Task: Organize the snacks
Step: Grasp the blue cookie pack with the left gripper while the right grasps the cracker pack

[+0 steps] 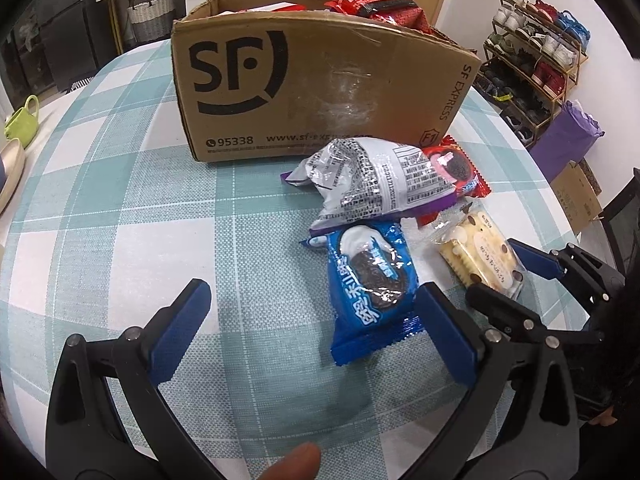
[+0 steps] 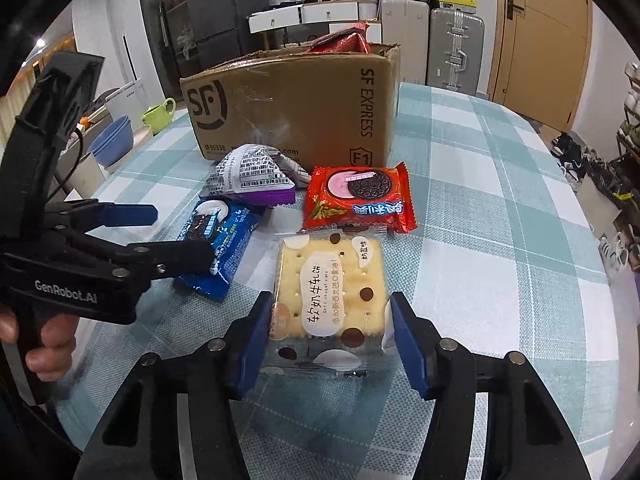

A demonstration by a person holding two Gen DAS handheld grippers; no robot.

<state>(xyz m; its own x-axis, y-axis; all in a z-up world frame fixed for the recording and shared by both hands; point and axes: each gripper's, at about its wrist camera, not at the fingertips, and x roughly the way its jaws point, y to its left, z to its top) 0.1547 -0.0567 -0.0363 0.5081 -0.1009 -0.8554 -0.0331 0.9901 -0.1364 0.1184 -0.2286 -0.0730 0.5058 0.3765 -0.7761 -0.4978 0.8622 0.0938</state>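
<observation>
A cardboard SF Express box [image 1: 312, 80] [image 2: 296, 108] stands on the checked table and holds red snack packs [image 1: 380, 8] [image 2: 344, 42]. In front of it lie a silver-purple pack [image 1: 372, 180] [image 2: 252, 178], a red Oreo pack [image 2: 358, 198] [image 1: 460, 168], a blue Oreo pack [image 1: 370, 292] [image 2: 218, 248] and a clear cracker pack [image 2: 330, 300] [image 1: 480, 256]. My left gripper [image 1: 310, 300] [image 2: 176, 232] is open, the blue pack beside its right finger. My right gripper [image 2: 330, 316] [image 1: 496, 272] is open, with its fingers on either side of the cracker pack's near end.
A green mug [image 2: 160, 114] [image 1: 22, 120] and blue bowls [image 2: 114, 136] stand at the table's left side. A shoe rack [image 1: 536, 64] and a purple bag [image 1: 568, 136] stand past the right edge. Suitcases [image 2: 452, 48] and a door [image 2: 540, 36] are behind.
</observation>
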